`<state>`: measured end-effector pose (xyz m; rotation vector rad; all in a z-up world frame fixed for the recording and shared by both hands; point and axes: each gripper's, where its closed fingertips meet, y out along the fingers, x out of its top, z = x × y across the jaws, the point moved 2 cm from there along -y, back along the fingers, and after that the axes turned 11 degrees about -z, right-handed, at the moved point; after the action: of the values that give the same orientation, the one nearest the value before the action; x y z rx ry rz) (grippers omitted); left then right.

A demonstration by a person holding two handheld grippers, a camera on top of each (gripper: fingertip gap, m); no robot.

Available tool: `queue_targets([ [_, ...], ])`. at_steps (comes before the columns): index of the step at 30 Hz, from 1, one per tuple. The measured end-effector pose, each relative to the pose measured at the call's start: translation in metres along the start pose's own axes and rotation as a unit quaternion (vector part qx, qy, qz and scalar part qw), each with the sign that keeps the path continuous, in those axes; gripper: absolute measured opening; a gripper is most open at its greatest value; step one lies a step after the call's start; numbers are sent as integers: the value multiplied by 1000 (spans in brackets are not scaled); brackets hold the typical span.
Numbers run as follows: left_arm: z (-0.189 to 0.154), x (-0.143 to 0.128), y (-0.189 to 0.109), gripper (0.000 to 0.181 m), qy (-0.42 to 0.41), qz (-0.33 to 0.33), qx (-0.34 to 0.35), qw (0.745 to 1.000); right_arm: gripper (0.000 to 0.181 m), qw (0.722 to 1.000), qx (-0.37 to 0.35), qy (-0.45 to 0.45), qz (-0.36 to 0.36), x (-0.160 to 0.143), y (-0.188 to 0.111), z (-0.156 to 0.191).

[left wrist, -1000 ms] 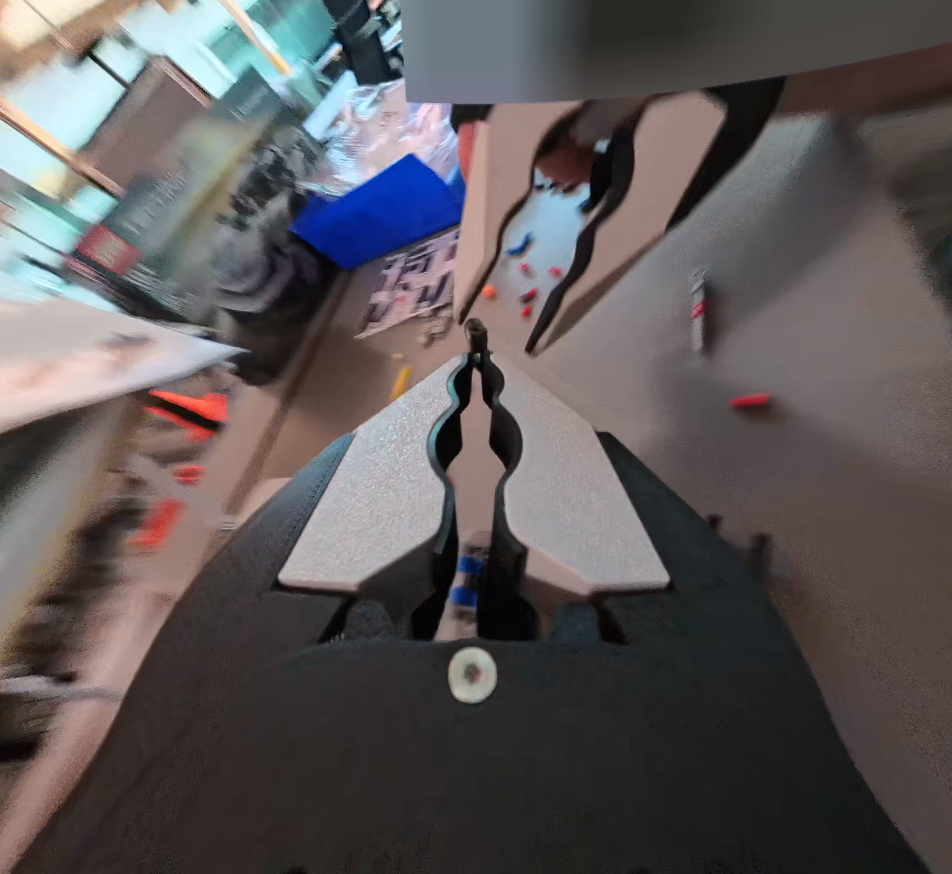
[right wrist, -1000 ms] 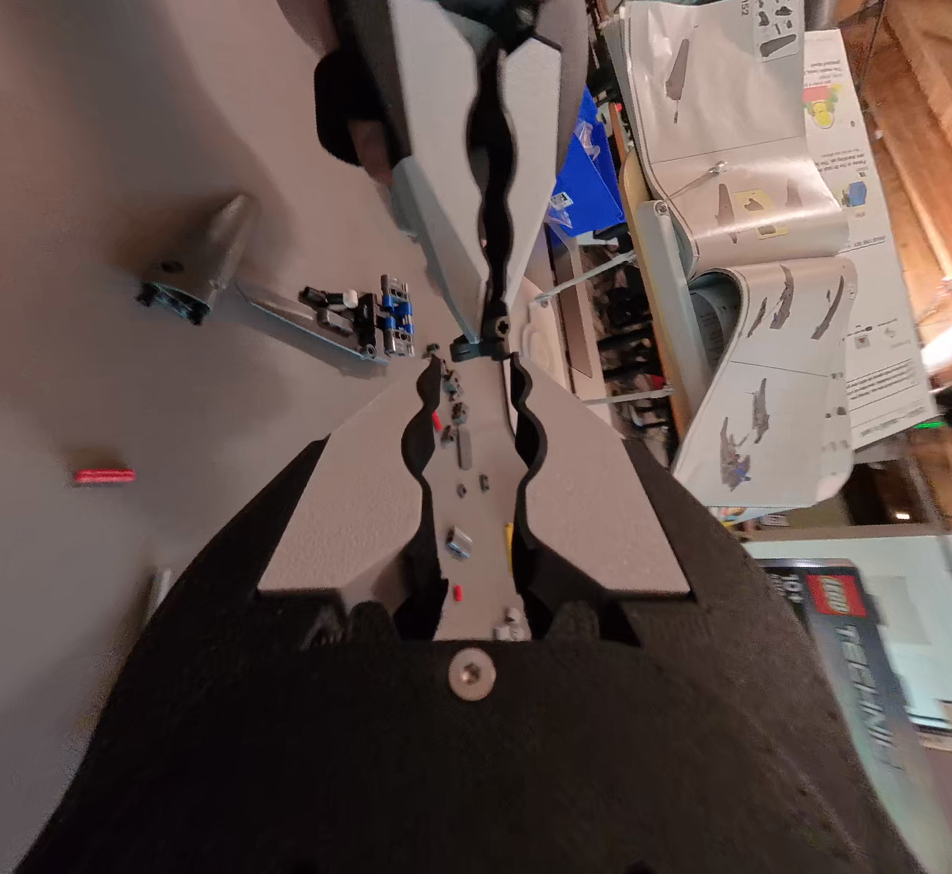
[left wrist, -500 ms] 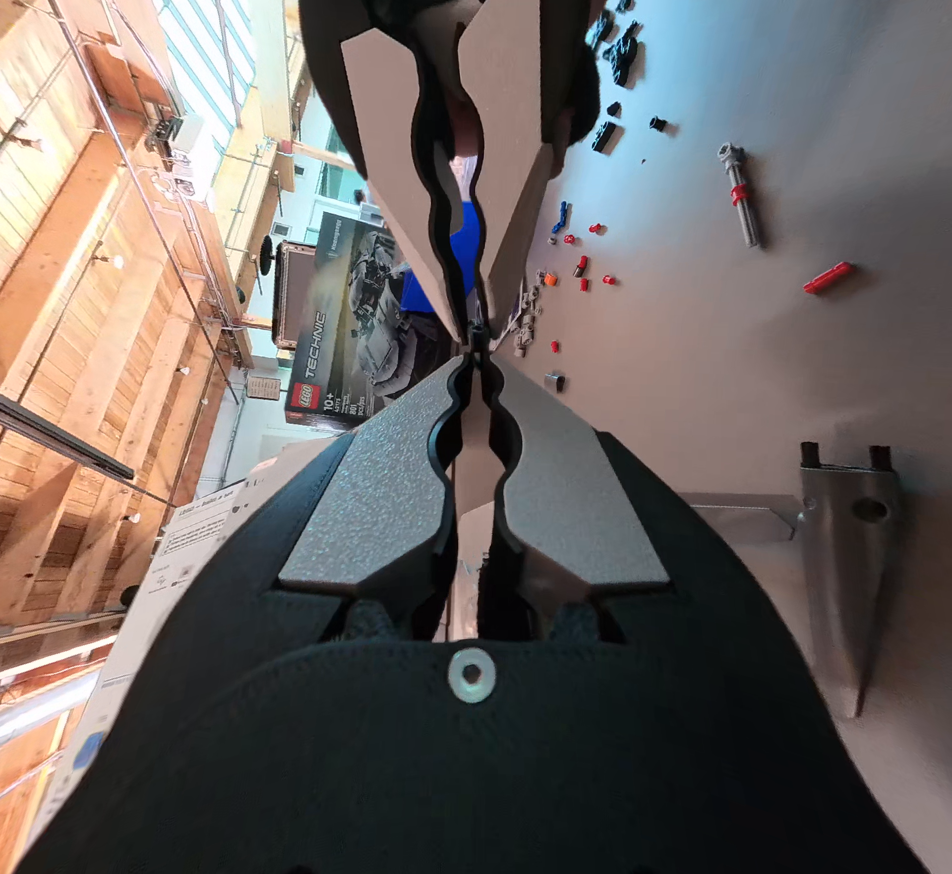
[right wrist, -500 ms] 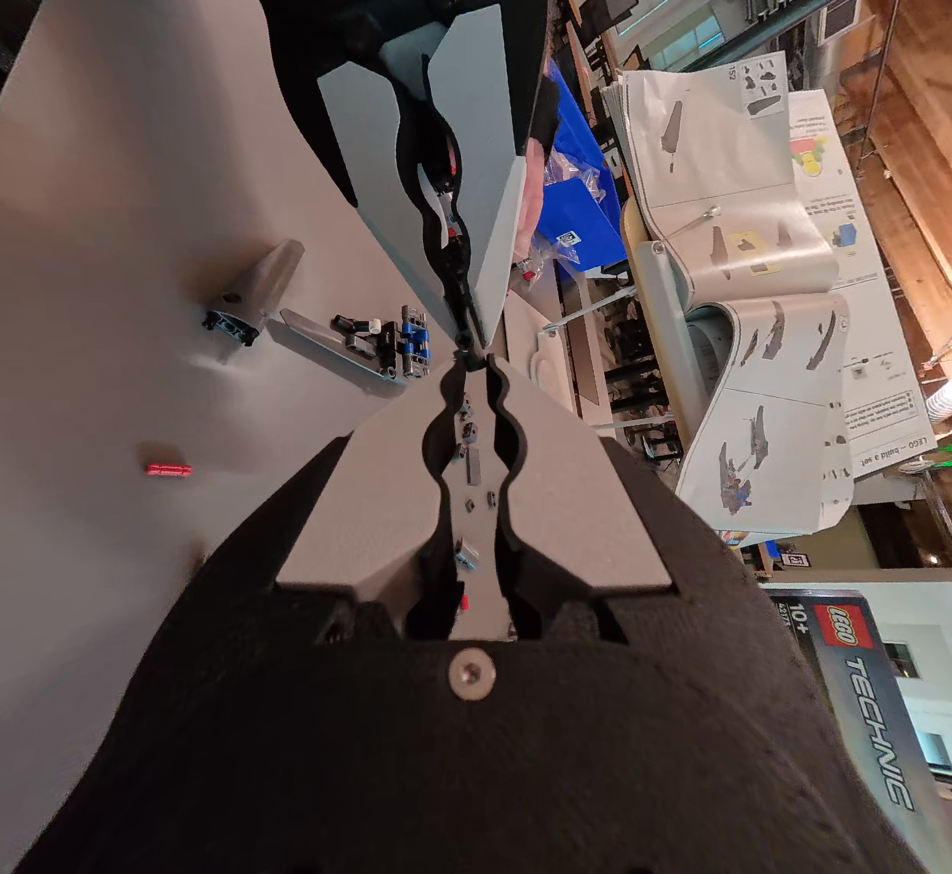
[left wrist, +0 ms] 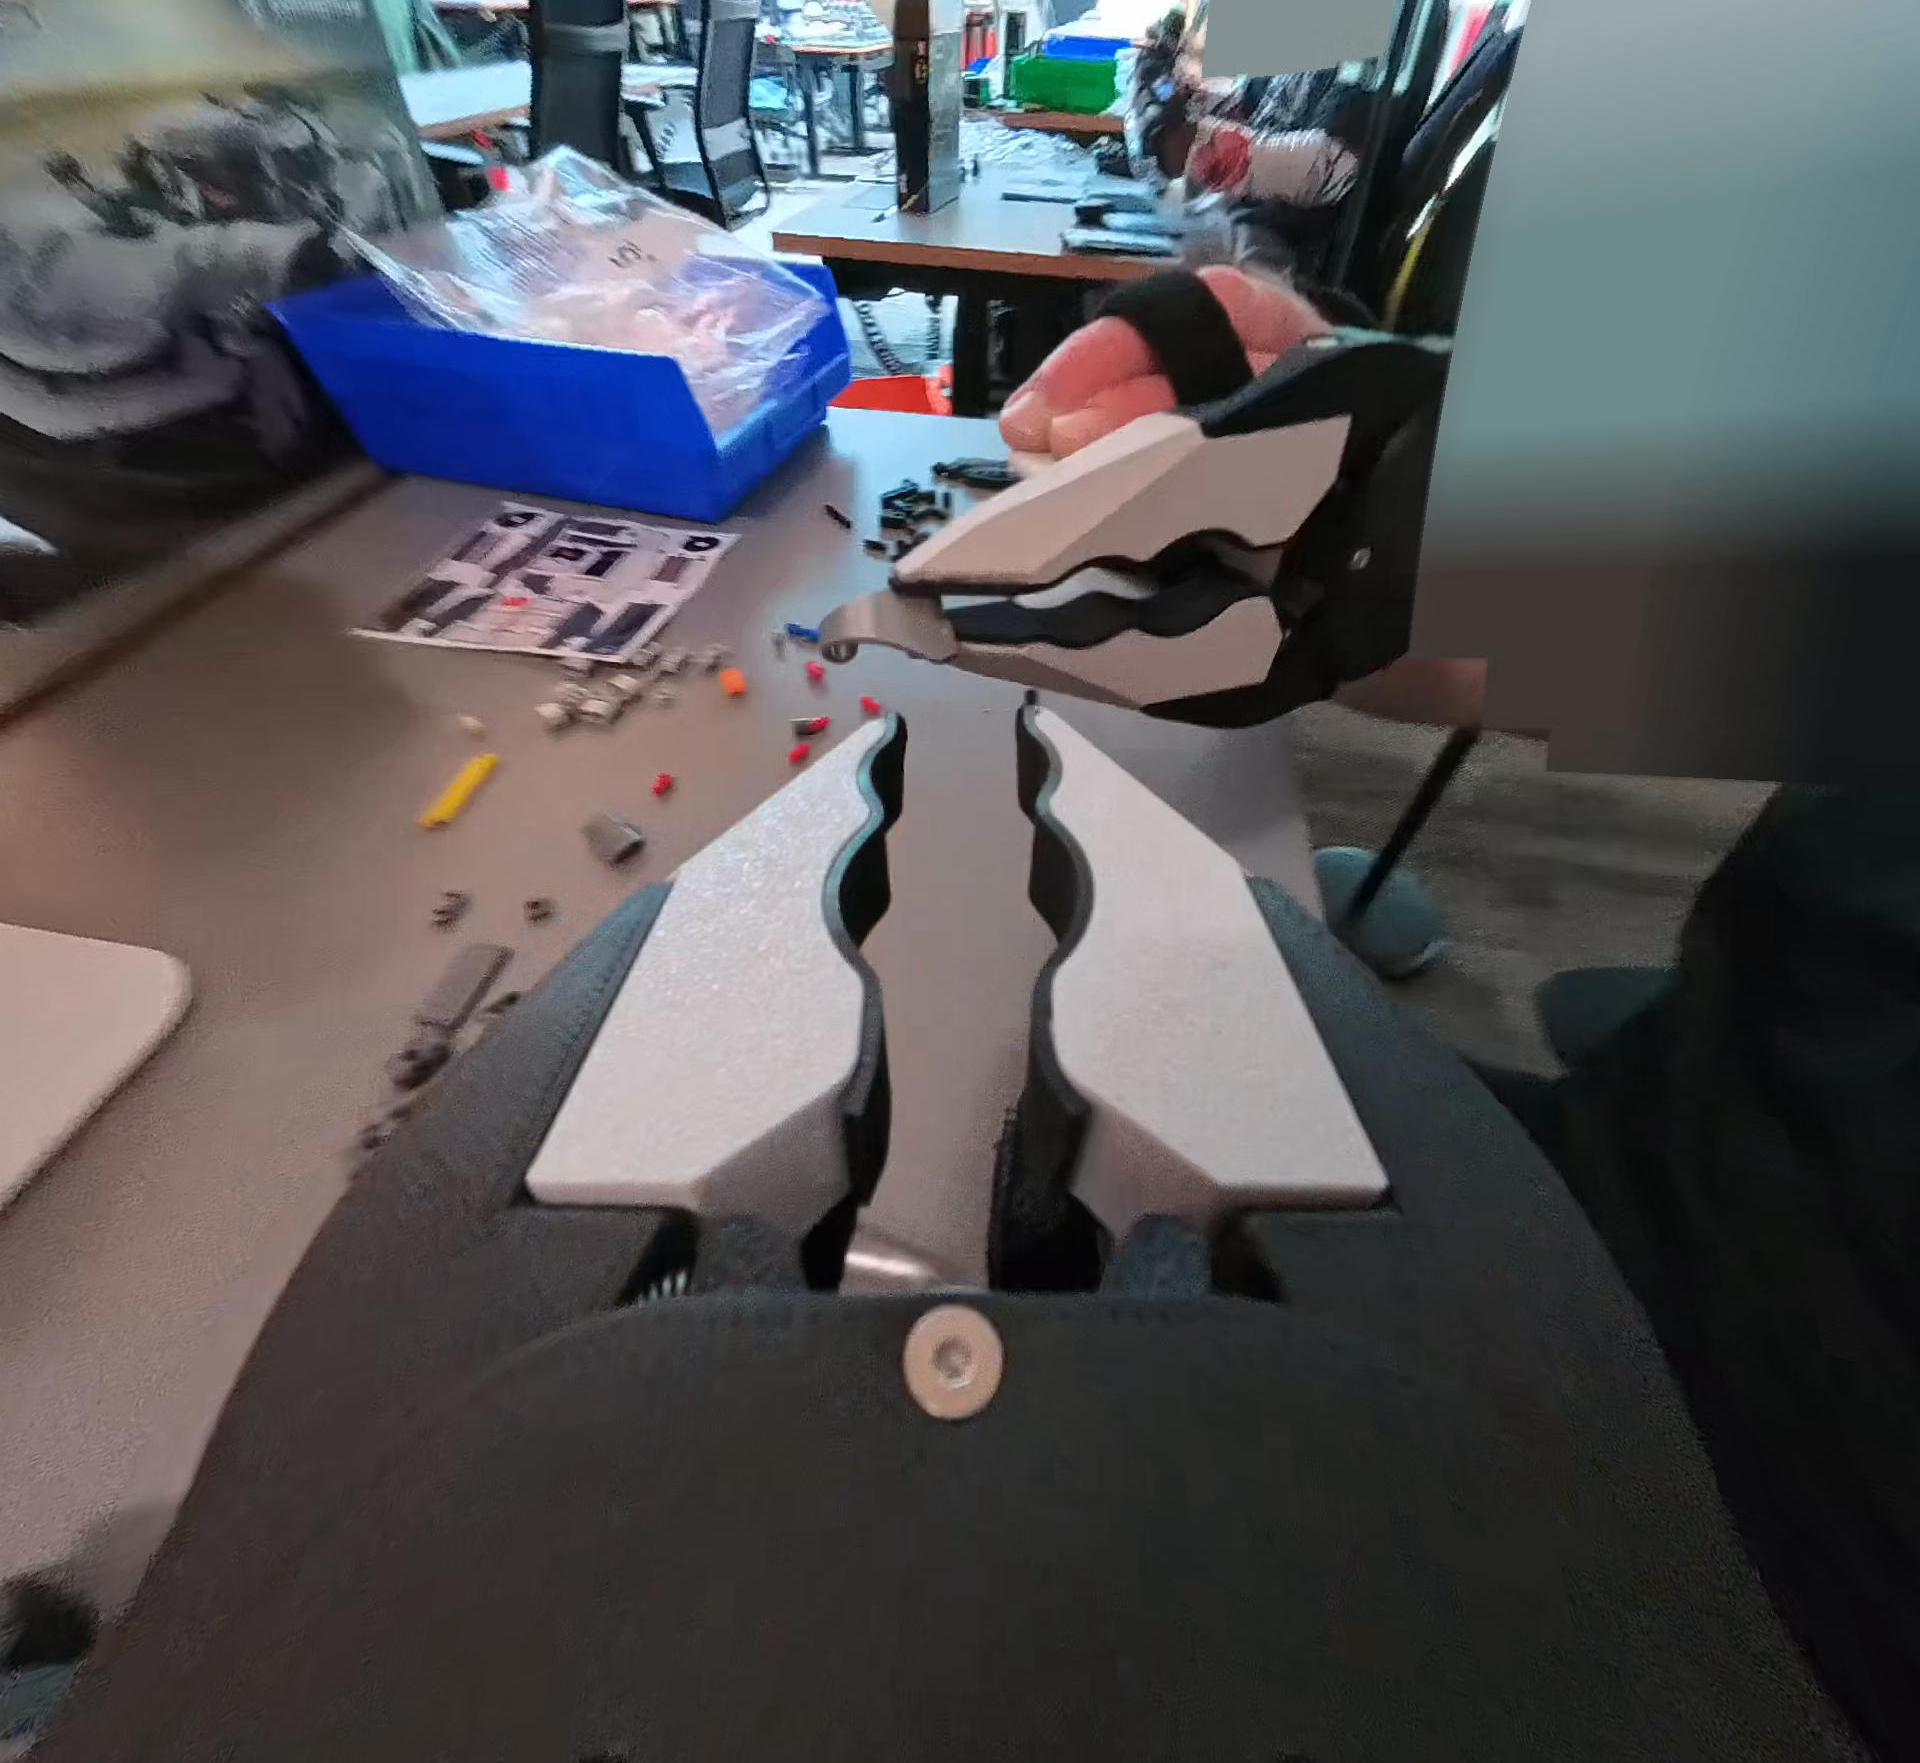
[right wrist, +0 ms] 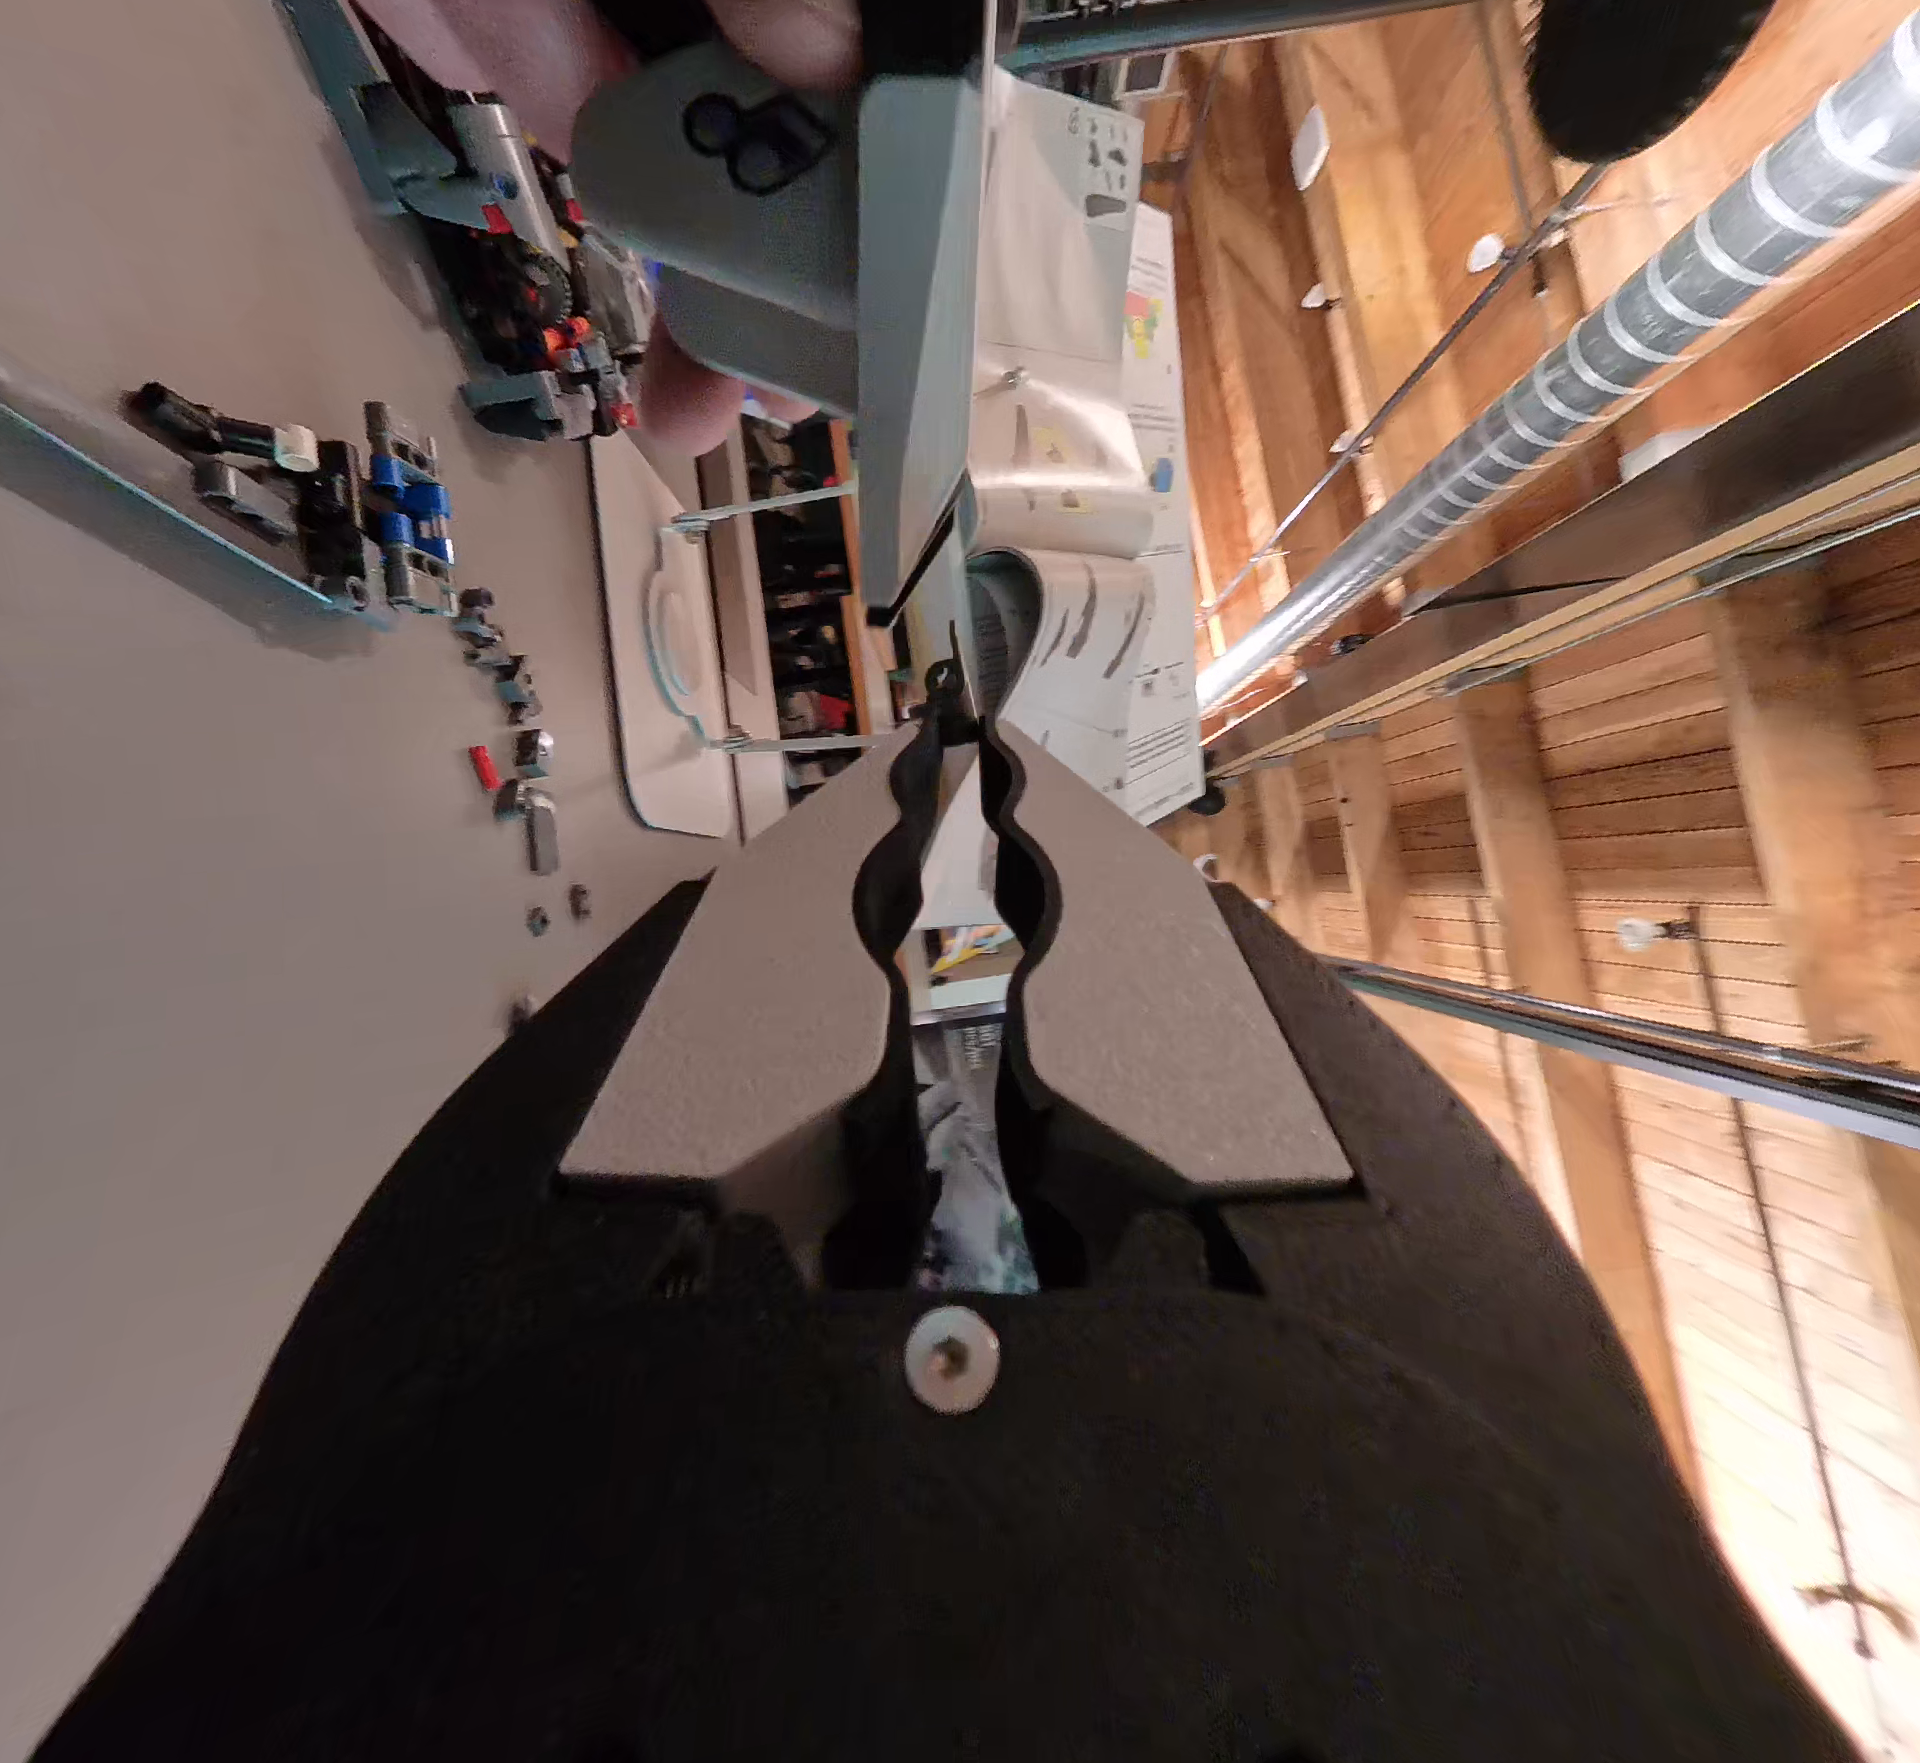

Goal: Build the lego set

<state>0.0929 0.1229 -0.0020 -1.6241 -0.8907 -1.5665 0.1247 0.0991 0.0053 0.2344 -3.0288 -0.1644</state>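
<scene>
In the left wrist view, a blurred dark box [left wrist: 208, 155] is seen at far left, then a blue bin [left wrist: 582, 404] stuffed with clear plastic bags, and before it a printed sheet [left wrist: 561, 581] lying flat on the tabletop [left wrist: 208, 830]. Loose lego pieces are scattered to its right: a yellow pin [left wrist: 457, 788], an orange piece [left wrist: 734, 680] and small red pins [left wrist: 800, 752]. None of these is shown in the right wrist view.

The left claw [left wrist: 961, 726] is held with its fingers apart, a clear gap between the tips and nothing gripped. Just beyond it, the right claw [left wrist: 904, 607] is seen sideways, pressed together on a thin grey lego panel [left wrist: 883, 631] that projects from its tips. A hand [left wrist: 1143, 363] is wrapped round that claw's body.

In the right wrist view, the scene is rolled onto its side. Only here are seen a long grey panel with black and blue parts [right wrist: 343, 518] lying on the tabletop, a partly built grey model [right wrist: 540, 279] beyond it, an open instruction booklet [right wrist: 1081, 466] and wooden ceiling beams [right wrist: 1558, 674]. The right claw [right wrist: 951, 726] is nearly closed; the gripped piece appears only as a thin dark edge at the tips.
</scene>
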Motion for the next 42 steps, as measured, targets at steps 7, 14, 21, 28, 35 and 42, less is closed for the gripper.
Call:
queue_targets([
  [7, -7, 7, 4, 19, -156, -53, -51, 985, 5, 998, -21, -60, -12, 5, -7, -3],
  [14, -7, 1, 11, 7, -181, -53, -55, 981, 6, 994, -21, -103, -18, 6, -12, 4],
  [21, -8, -4, 17, 2, -153, -32, -64, 986, 6, 994, -18, -111, -17, 3, -17, 8],
  [28, -6, -18, 18, 0, -58, 46, -68, 995, 12, 997, 2, -72, -21, 3, -19, 18],
  [35, -4, -24, 17, 0, 44, 137, -91, 985, 23, 992, 86, 83, -37, -4, -25, 24],
  [42, 2, -40, 13, 0, 169, 264, -103, 944, 29, 926, 198, 315, -64, -3, -24, 15],
])
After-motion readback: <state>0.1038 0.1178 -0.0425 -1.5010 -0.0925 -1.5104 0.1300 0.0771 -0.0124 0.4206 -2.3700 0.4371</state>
